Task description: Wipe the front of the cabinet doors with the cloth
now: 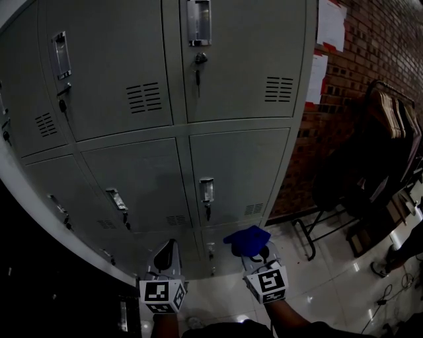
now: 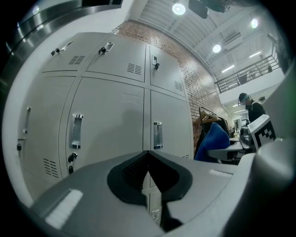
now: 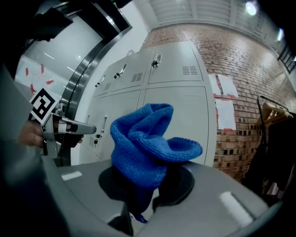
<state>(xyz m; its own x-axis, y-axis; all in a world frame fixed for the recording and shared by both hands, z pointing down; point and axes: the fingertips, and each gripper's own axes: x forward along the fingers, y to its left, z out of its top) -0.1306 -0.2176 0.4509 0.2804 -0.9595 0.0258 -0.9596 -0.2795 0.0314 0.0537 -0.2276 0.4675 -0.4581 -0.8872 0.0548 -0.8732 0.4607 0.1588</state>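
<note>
The right gripper (image 3: 138,206) has its jaws clamped on a bunched blue cloth (image 3: 148,143), which stands up above them in front of the grey cabinet doors (image 3: 171,106). The left gripper (image 2: 149,183) has its jaws pressed together with nothing between them. Only the left gripper view shows a distant person (image 2: 252,109) and ceiling lights (image 2: 178,8). Only the head view shows the glossy floor (image 1: 330,284).

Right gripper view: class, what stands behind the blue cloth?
Grey cabinet doors rise behind the cloth held in the right gripper. The cloth covers part of the lower doors.
</note>
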